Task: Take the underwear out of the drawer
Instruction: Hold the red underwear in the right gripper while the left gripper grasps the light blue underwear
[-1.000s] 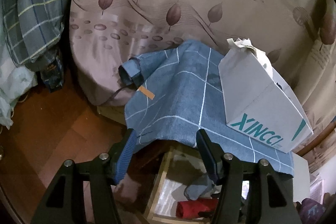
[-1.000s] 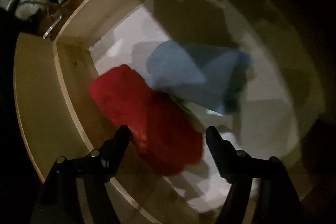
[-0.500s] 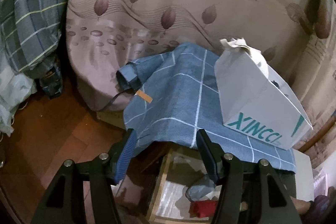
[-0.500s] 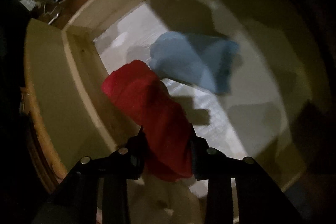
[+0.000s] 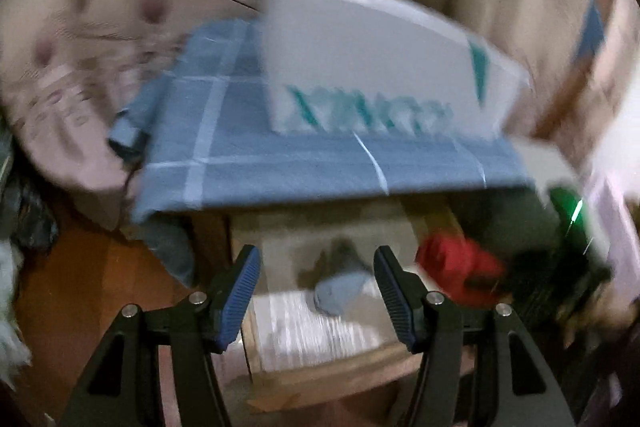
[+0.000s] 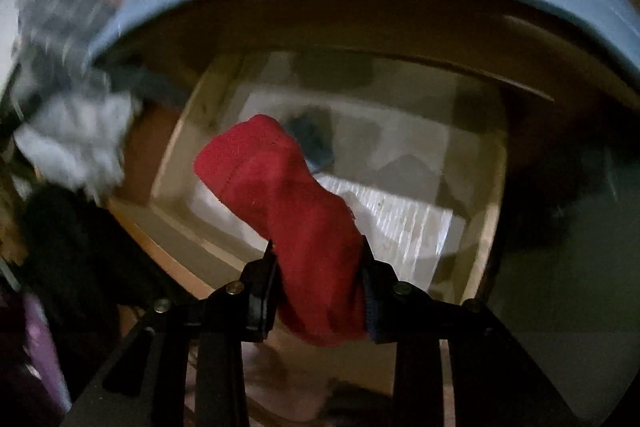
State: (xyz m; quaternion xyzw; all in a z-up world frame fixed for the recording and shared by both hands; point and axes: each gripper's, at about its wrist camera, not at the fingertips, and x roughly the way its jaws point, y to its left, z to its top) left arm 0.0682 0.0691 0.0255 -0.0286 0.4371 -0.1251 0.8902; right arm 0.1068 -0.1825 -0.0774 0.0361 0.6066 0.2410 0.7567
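- The right gripper (image 6: 318, 291) was clamped on the red underwear (image 6: 288, 211), both pads pressed into the cloth; its jaws had just been closing, with the garment between them.
- The red bundle ran forward and a little left from the jaws, its long axis roughly in line with the fingers, its free end hanging clear above the open drawer (image 6: 176, 155).
- Judged from that view, the garment was already off the drawer floor, though it hung within the drawer's outline; clearing the wooden rim beneath it looked like the relation the next move turned on.
- The left gripper (image 5: 316, 291) stood open with nothing between its blue ribbed pads (image 5: 240, 291); ahead of it, between the fingers, lay a grey-blue piece of underwear (image 5: 340, 291) on the drawer's pale liner.
- The left gripper was therefore the nearer one to that second garment, which lay just beyond its fingertips and slightly below.
- Only the left view showed the checked blue cloth (image 5: 280, 147) draped over the cabinet top, the white carton with teal lettering (image 5: 372, 75) standing on it, and the red underwear off to the right of its jaws.
- Only the right view showed the actual pinch; there the grey-blue piece was mostly hidden behind the red one.
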